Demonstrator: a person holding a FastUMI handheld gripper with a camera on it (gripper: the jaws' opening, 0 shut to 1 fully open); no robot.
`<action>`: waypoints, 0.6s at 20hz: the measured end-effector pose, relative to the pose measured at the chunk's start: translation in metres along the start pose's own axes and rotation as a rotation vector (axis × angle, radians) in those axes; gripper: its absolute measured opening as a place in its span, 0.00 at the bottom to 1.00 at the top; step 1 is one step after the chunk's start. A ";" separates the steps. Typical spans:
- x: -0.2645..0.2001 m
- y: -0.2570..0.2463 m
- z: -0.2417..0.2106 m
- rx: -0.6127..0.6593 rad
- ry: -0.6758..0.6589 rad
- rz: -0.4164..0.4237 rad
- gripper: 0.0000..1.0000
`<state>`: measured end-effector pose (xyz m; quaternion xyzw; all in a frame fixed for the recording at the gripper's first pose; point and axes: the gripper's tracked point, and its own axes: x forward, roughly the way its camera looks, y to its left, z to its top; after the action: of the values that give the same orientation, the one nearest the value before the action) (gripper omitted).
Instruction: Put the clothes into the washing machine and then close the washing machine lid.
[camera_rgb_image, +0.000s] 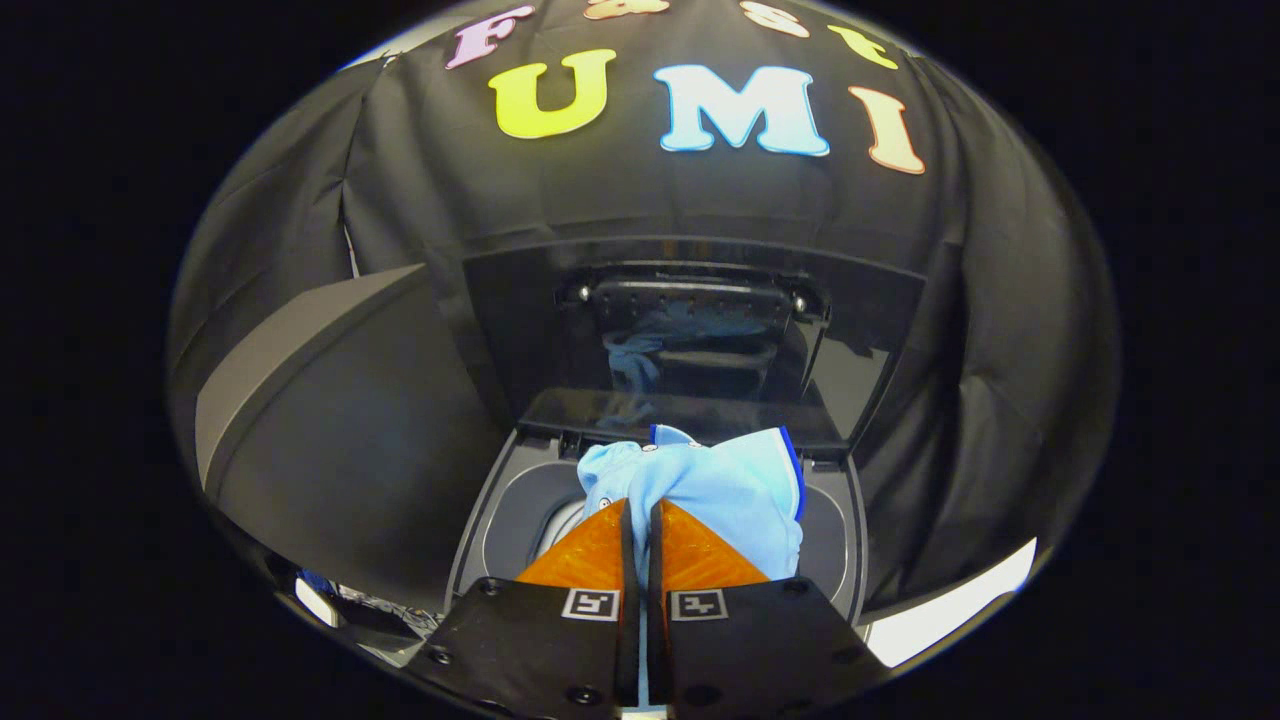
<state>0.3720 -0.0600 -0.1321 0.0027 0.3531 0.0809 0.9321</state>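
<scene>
A light blue garment with dark blue trim (715, 490) hangs from my gripper (640, 512), whose two fingers are shut on a fold of it. The cloth bunches just ahead of the fingertips, above the round opening of the washing machine (520, 520). The machine's dark glossy lid (700, 340) stands upright beyond the opening and mirrors the blue cloth. The drum's inside is mostly hidden by the garment and my fingers.
A large dark grey panel or box (330, 420) stands to the left of the machine. Black cloth forms the wall behind and to the right. A pale strip of floor or surface (950, 610) shows to the lower right.
</scene>
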 end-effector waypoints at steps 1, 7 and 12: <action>0.001 0.002 -0.005 0.005 0.016 0.002 0.05; 0.000 0.006 -0.014 0.005 0.040 -0.003 0.47; 0.001 0.006 -0.019 -0.023 0.047 -0.032 0.96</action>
<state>0.3589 -0.0551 -0.1470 -0.0156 0.3740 0.0700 0.9247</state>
